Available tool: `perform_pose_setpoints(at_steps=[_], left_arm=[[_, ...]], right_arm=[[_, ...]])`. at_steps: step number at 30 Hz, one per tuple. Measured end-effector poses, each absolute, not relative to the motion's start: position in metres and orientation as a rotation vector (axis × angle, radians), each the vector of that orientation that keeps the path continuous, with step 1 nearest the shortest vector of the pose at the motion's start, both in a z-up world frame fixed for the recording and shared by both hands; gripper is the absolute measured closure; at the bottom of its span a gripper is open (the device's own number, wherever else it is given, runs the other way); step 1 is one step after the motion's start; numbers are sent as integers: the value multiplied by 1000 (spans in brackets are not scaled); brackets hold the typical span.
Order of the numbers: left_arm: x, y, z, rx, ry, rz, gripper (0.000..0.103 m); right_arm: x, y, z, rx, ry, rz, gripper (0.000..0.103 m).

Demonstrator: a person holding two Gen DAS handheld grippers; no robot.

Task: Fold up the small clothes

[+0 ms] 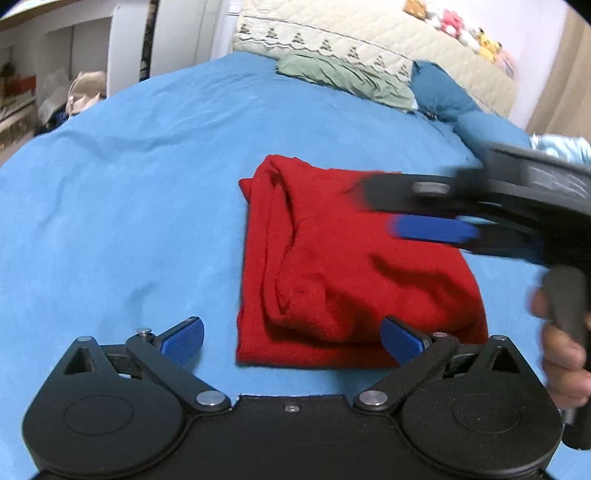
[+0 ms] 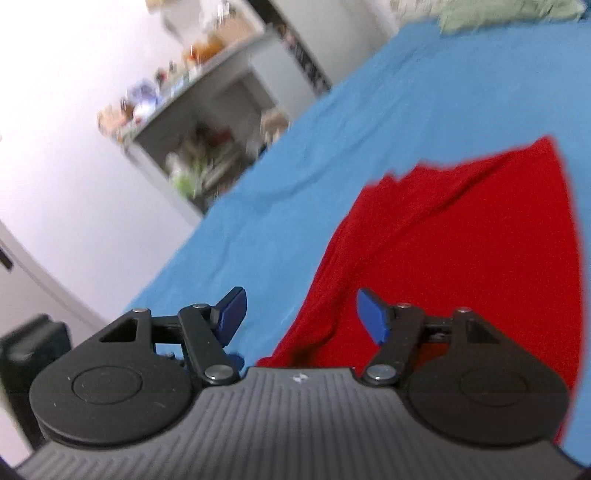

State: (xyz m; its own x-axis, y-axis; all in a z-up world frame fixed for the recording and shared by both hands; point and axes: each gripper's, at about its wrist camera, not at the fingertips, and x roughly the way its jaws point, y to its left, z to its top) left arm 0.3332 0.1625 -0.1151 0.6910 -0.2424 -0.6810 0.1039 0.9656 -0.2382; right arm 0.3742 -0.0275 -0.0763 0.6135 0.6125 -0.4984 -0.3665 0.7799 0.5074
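We see a bed [image 1: 129,155] under a blue sheet, with the folded red cloth [image 1: 332,266] lying near its middle. At the far end sit a cream quilt [image 1: 369,37], a green cloth [image 1: 343,75] and soft toys [image 1: 469,33]; shelves [image 2: 207,122] line the left wall. Our left tongs [image 1: 291,338] gape empty at the cloth's near edge. Our right tongs [image 2: 299,314], blurred, hover spread above it.

Both wrist views close above red garment [image 1: 347,273]

A bed [image 1: 129,166] in blue sheet carries a folded red garment [image 1: 332,266] mid-frame, green cloth [image 1: 343,77] at the top.
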Motion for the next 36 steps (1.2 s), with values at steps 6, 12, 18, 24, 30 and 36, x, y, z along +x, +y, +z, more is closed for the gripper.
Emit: perform_pose_setpoints(at_steps=[6,12,18,24,30,36], left_arm=[[329,175,-110,-295,767,-197,20],[325,171,-110,-311,777,-223,36],[329,167,-109,-313,768,-201,42],[315,161,-92,-252,712,-215,42],[326,157,-105,-281,797,-198,56],[326,165,-110,-308,832,-153,56]], right_arm=[[306,-84,-89,251,630,317,17],[271,-89,-132,169,670,208,17],[271,-72,-147,157,662,174,17],[273,-62,-145,122,642,168,17],[275,-62,-145,136,648,171,17],[276,-63,-145,133,647,180,17]])
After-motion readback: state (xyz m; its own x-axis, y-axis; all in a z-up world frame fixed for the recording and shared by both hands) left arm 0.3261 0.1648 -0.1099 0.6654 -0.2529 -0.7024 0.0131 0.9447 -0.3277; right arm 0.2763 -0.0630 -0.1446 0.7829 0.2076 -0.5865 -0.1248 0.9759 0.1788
